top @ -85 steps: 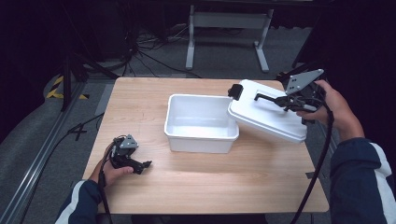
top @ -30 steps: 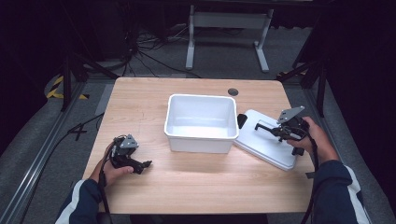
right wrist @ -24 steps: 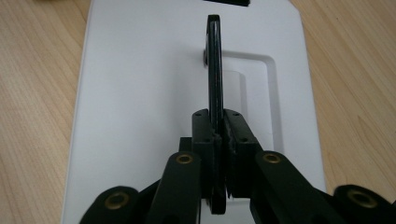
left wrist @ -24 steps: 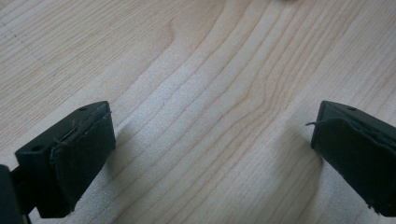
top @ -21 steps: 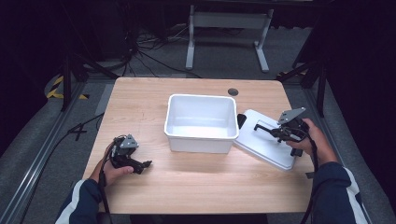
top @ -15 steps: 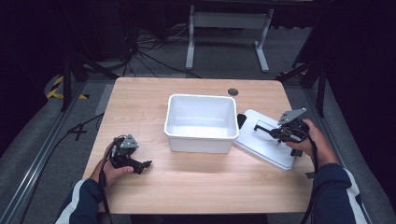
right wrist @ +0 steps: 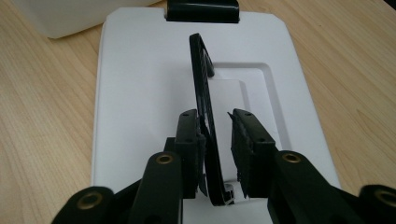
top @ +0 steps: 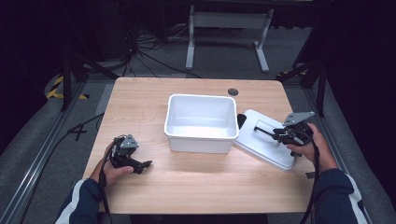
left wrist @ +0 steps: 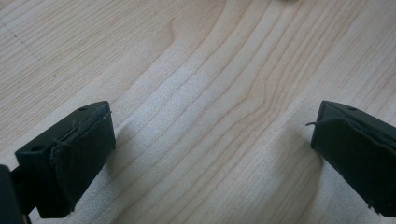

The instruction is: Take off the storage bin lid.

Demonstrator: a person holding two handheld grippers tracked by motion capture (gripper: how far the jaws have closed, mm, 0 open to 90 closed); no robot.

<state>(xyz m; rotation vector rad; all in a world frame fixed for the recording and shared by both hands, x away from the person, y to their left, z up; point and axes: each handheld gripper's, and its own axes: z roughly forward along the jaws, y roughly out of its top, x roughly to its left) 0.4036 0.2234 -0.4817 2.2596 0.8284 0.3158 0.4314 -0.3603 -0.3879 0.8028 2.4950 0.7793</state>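
Dark floor and cables ring a pale wooden surface [top: 196,186], with a metal stand behind it. From the high view, an open white tub [top: 201,122] sits near the middle of the surface, and everything else can be placed from it. Its white lid [top: 261,142] lies flat just to the right of the tub, the near corner close to the tub's wall, with a black clip [top: 241,121] at the end nearest the tub. The right gripper [top: 273,134], held in the person's right hand [top: 310,145], reaches over the lid from the far side from the tub, at the lid's thin black handle [top: 261,130]. The left gripper [top: 142,164] rests on the surface well to the left of the tub and nearer the person, in the left hand [top: 112,170].

From the left gripper view, its two black fingers [left wrist: 79,154] stand wide apart over bare wood grain, with nothing between them.

From the right gripper view, the lid stretches away towards the tub [right wrist: 70,16], whose corner shows at the top left, and the black clip [right wrist: 203,10] sits at the lid's far end. The handle [right wrist: 205,107] stands up on edge from the lid. The right fingers [right wrist: 189,140] have just been opening: the handle is between them, against the left pad, with a clear gap to the right pad, so they no longer clamp it.
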